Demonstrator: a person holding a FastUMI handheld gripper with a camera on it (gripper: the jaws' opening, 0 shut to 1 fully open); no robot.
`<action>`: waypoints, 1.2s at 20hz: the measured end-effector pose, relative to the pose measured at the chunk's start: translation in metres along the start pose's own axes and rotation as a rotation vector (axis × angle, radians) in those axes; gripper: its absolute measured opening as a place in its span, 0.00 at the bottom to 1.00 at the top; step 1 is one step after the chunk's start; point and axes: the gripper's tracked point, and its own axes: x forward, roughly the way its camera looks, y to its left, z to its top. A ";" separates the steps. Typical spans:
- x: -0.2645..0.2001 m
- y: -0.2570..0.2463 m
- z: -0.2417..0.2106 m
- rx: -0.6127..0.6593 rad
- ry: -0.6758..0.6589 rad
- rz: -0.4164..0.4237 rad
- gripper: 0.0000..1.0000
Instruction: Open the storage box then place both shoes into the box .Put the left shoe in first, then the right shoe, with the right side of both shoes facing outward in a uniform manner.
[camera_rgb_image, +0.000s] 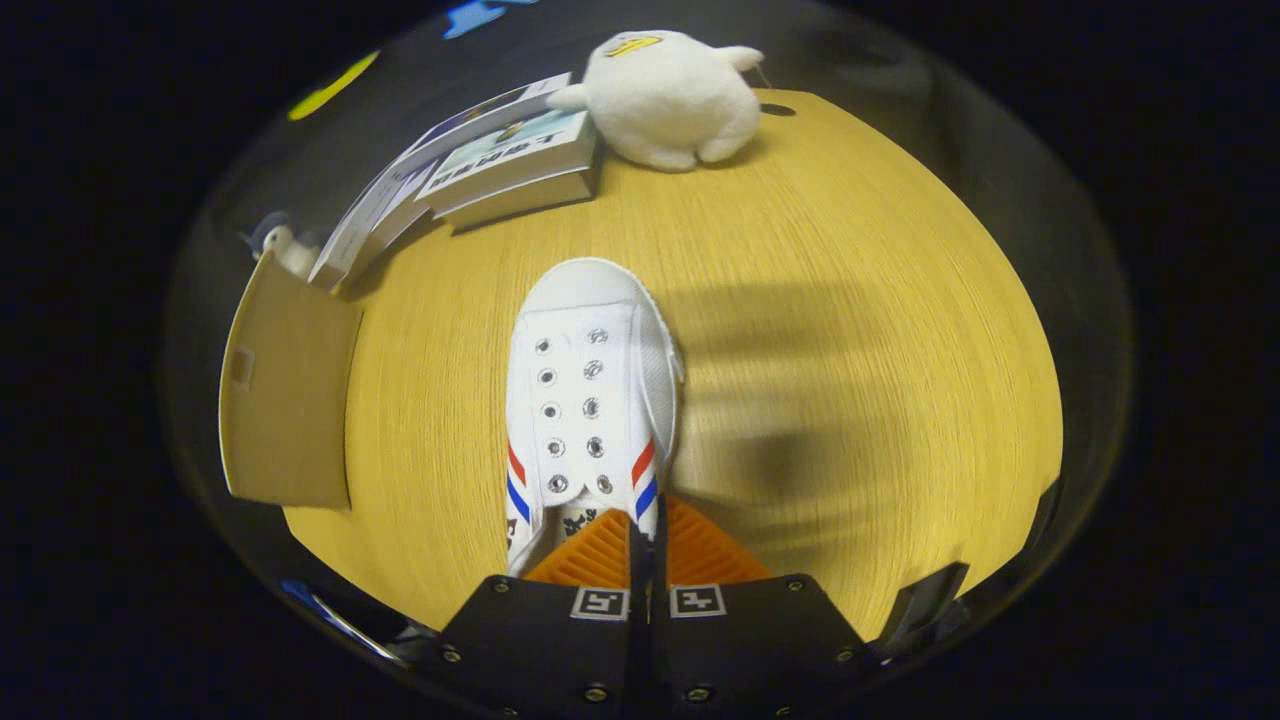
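A white canvas shoe with red and blue side stripes and metal eyelets hangs above the wooden table, toe pointing away from me. My gripper is shut on the shoe's rear opening, the fingers pressed together on the edge by the tongue. A brown cardboard flap, seemingly the storage box's lid, lies to the left of the shoe at the table's edge.
A white plush toy sits at the far end of the table. A book and flat booklets lie to its left. A small white object shows behind the flap.
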 end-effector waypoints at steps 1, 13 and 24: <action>-0.001 0.003 0.000 0.005 0.004 0.021 0.01; -0.070 0.063 0.024 -0.126 -0.030 0.102 0.01; -0.122 0.161 0.048 -0.280 -0.085 0.208 0.00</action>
